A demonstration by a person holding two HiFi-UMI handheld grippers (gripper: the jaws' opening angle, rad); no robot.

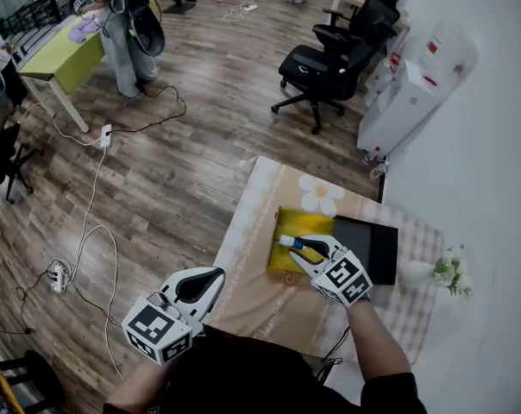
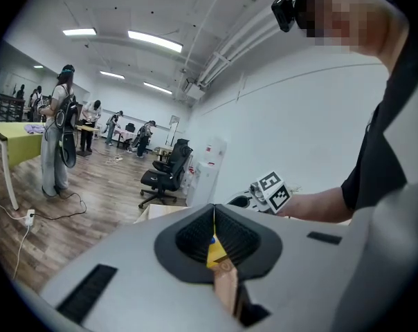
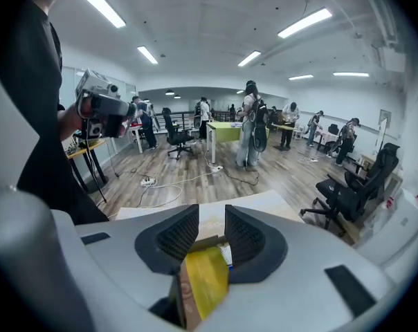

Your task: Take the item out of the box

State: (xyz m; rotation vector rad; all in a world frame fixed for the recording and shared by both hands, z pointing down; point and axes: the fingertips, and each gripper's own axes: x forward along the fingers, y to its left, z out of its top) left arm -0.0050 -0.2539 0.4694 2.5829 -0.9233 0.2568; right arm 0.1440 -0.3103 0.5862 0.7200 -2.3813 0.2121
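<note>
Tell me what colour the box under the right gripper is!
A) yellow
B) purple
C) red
A: in the head view, the box lying on the table beneath the right gripper is bright yellow.

right gripper [image 3: 211, 221]: jaws apart | yellow box [image 3: 205, 279] beneath the gap | left gripper [image 3: 98, 109] at upper left

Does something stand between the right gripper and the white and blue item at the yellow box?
Nothing visible does. The right gripper, jaws apart, is right over the yellow box, with the white and blue item uncovered at its tips. The black tray lies aside.
</note>
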